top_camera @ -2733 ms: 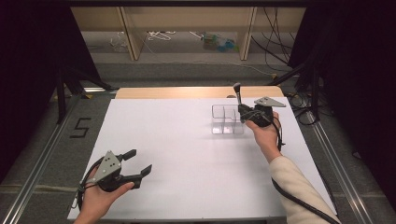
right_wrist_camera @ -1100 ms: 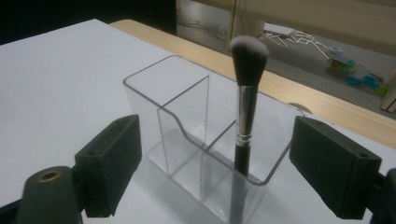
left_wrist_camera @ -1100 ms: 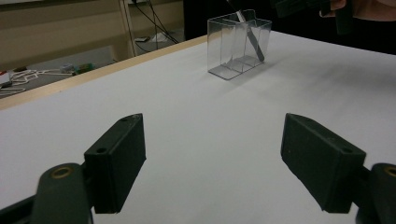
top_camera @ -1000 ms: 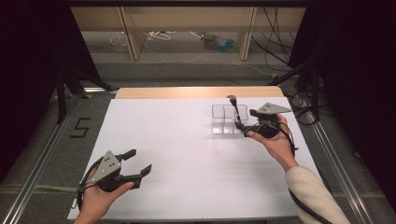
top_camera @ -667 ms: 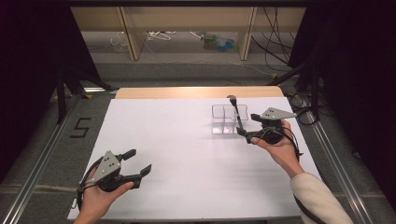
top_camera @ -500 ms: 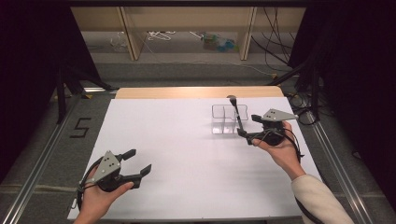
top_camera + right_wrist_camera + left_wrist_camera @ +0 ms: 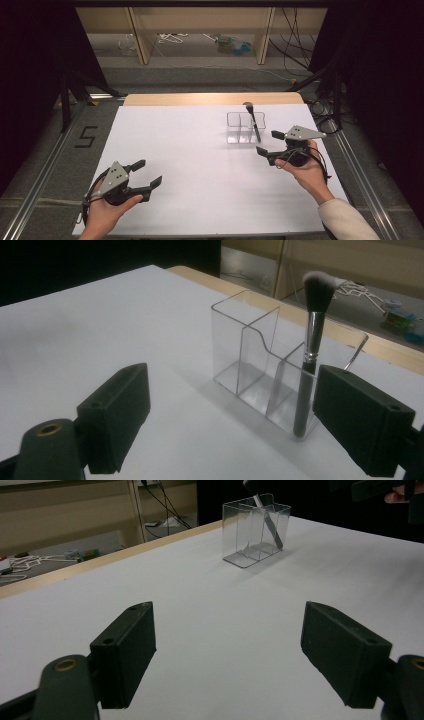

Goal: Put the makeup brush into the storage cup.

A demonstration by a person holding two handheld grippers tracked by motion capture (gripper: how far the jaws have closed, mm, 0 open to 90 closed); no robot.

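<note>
The black-handled makeup brush with a silver ferrule and pale bristles (image 7: 309, 356) stands near-upright, bristles up, in the end compartment of the clear three-compartment plastic holder (image 7: 239, 129) toward the white table's (image 7: 200, 170) far right corner. The right gripper (image 7: 270, 142), jaws spread and empty, hangs just beside it; the left gripper (image 7: 146, 173), also spread, rests well apart at the near left corner

your right gripper (image 7: 267, 143) sits just in front of the organizer (image 7: 245, 128), which stands far right on the table (image 7: 200, 150); the brush (image 7: 253, 120) stands in its rightmost compartment. your left gripper (image 7: 148, 172) rests near-left, well apart.
</note>
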